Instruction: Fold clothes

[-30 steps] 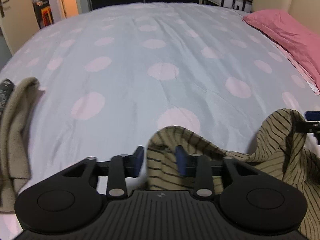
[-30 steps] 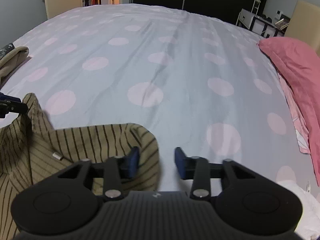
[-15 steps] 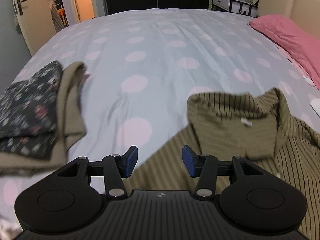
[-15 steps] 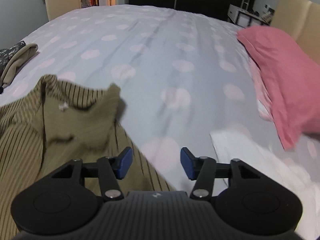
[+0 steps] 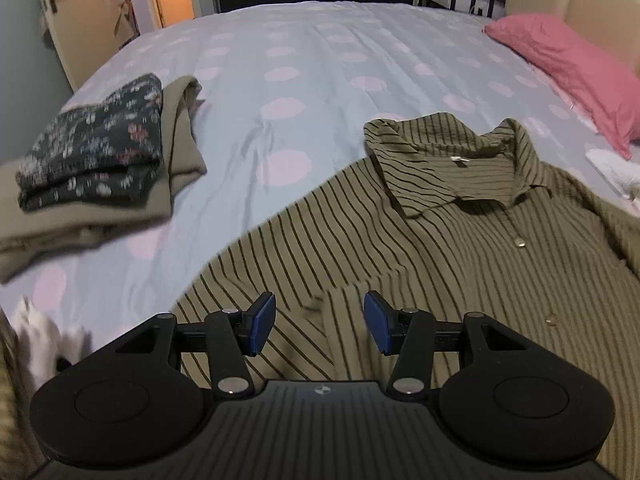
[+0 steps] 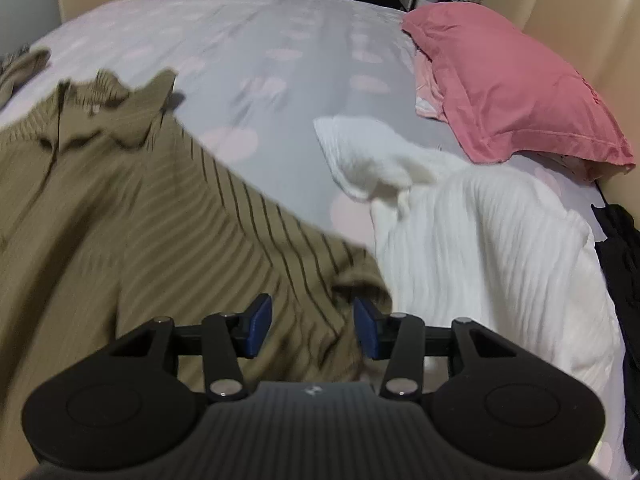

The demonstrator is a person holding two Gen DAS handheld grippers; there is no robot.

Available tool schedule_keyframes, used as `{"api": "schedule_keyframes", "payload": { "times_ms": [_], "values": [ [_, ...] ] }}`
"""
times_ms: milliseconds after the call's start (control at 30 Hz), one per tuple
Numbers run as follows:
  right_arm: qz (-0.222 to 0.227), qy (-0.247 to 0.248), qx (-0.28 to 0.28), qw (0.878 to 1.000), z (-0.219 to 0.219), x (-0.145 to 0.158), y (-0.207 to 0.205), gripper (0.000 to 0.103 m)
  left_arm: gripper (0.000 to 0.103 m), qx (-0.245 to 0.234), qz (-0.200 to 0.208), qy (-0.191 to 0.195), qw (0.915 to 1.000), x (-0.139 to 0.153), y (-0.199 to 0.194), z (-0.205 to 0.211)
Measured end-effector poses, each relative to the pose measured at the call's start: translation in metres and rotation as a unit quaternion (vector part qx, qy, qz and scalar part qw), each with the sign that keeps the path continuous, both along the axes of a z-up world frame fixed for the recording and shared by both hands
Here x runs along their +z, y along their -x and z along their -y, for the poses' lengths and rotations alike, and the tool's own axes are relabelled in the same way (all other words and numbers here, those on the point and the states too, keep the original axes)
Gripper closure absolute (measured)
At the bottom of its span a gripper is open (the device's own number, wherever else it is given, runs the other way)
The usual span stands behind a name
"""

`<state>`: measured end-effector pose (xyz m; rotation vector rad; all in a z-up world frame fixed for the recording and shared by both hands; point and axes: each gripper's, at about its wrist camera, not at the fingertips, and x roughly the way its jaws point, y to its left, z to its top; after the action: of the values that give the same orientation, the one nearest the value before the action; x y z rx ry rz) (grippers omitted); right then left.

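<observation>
Your left gripper (image 5: 319, 322) stands with its jaws wide apart and nothing between them, hovering over the near left part of the olive striped shirt (image 5: 440, 240). Your right gripper (image 6: 313, 322) is likewise spread wide and holds nothing; a crumpled edge of the shirt lies in line with the gap, and contact cannot be confirmed.

The shirt lies spread on the polka-dot bedspread (image 5: 320, 80), front up, collar (image 5: 448, 160) at the far end, buttons visible down the placket.

To the far left sits a stack: a dark floral garment (image 5: 96, 144) folded on top of a beige garment (image 5: 80, 220). To the shirt's right lies a white ribbed garment (image 6: 480, 220), unfolded, touching the shirt's edge. Beyond that, a pink pillow (image 6: 508, 84) rests at the headboard (image 6: 580, 20).
</observation>
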<state>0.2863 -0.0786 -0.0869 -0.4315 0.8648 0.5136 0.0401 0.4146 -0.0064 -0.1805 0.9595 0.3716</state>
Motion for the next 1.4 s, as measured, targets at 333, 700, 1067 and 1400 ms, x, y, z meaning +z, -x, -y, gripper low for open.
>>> {"api": "schedule_keyframes", "payload": {
  "times_ms": [333,700,1067,1400],
  "values": [
    [0.034,0.081,0.044,0.995,-0.012,-0.028,0.004,0.1,0.056,0.044,0.003,0.013,0.999,-0.004,0.0,-0.01],
    [0.089,0.044,-0.015,0.995,-0.014,0.053,-0.02,0.1,0.056,0.036,-0.004,0.015,0.9992,-0.007,-0.006,-0.006],
    [0.1,0.138,-0.078,0.982,-0.051,0.075,-0.136,0.1,0.056,0.044,-0.026,0.011,0.9986,-0.021,-0.005,-0.02],
    [0.065,0.174,-0.118,0.975,-0.049,0.009,-0.167,0.1,0.056,0.059,-0.055,0.003,0.9967,-0.04,-0.002,-0.044]
  ]
}}
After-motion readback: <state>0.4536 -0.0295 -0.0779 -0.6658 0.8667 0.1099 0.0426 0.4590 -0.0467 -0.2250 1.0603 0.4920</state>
